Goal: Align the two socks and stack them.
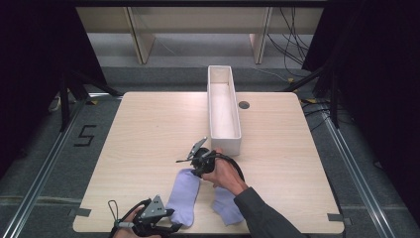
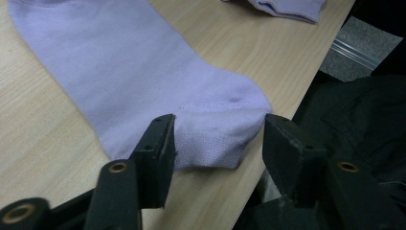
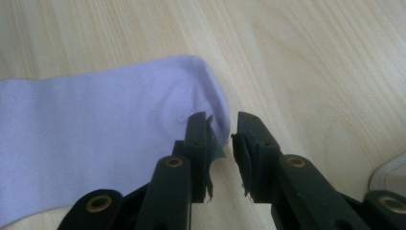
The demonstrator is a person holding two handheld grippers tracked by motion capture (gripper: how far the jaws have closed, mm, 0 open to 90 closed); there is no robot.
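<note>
Two lilac socks (image 1: pixel 184 197) are laid near the table's (image 1: pixel 148 129) front edge; left gripper (image 2: pixel 218 139) and right gripper (image 3: pixel 222 125) are held apart, low over one sock's ends

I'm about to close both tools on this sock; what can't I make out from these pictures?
- High view: the left tool tips are too small to tell whether they touch the lilac sock.
- High view: the second sock is partly hidden by the forearm.
- Right gripper view: the right tool straddles the sock's edge; contact unclear.
</note>
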